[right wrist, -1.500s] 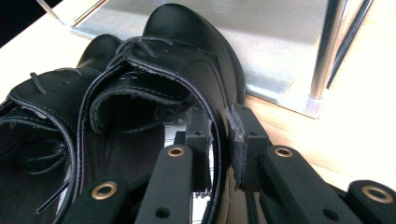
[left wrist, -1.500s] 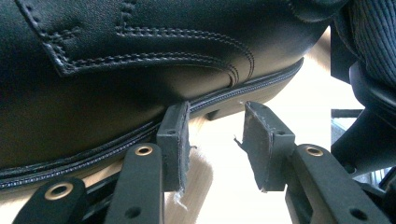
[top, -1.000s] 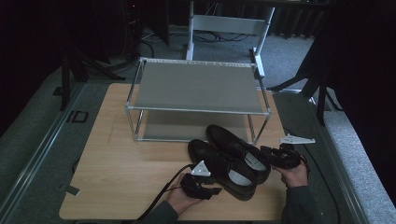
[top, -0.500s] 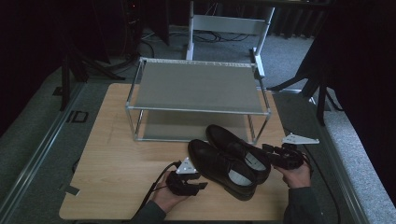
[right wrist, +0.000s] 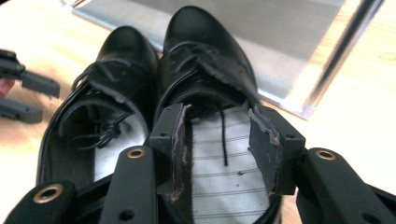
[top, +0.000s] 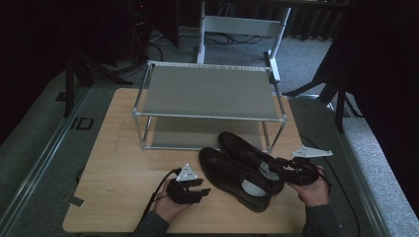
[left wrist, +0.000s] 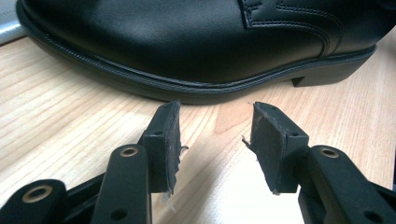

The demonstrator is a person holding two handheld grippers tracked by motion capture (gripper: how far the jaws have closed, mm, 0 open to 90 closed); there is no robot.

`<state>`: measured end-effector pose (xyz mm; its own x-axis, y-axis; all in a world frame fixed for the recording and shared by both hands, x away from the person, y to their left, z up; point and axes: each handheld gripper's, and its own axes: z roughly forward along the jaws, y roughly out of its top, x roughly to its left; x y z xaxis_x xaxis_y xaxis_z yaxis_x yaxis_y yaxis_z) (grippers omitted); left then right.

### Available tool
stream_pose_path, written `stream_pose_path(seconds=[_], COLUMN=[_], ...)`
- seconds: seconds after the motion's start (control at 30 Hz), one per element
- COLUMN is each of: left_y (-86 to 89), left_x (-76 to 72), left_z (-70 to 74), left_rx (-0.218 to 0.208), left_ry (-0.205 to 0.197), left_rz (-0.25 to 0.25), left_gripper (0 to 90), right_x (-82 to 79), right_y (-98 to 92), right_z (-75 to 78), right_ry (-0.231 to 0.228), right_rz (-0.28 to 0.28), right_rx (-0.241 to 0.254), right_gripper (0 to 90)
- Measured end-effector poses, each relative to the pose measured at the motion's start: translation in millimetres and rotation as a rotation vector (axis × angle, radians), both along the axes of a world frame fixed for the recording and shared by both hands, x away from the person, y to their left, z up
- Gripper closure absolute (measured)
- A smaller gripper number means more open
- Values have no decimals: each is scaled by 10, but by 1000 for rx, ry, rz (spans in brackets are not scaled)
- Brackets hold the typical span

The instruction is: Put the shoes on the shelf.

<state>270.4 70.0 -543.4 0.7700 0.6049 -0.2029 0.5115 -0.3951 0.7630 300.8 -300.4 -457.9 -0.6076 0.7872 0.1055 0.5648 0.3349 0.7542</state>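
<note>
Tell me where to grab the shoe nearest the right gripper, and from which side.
Grip the right shoe by its heel collar, coming from behind and above: its opening faces up toward the right gripper, whose open jaws already straddle the insole; the rounded toe offers no edge.

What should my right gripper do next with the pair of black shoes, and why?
Probably lift clear: the right gripper has just been opening above the right-hand shoe's heel opening, and its pads press nothing. Both shoes sit side by side before the rack, so that shoe looks placed.
</note>
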Motion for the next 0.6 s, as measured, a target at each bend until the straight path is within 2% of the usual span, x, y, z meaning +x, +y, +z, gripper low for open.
stream_pose_path(seconds=[0.3,0.6], left_y=[3,1], left_x=[-1,-5], left_z=[-12,-12], left_rx=[3,6], left_ry=[0,-2], left_rz=[4,3], left_gripper=[526,525], right_x=[-85,-96], right_y=[152,204], right_z=[-18,-59], right_ry=[40,72], right_rz=[39,68], right_rx=[-75,-117], right_gripper=[496,481])
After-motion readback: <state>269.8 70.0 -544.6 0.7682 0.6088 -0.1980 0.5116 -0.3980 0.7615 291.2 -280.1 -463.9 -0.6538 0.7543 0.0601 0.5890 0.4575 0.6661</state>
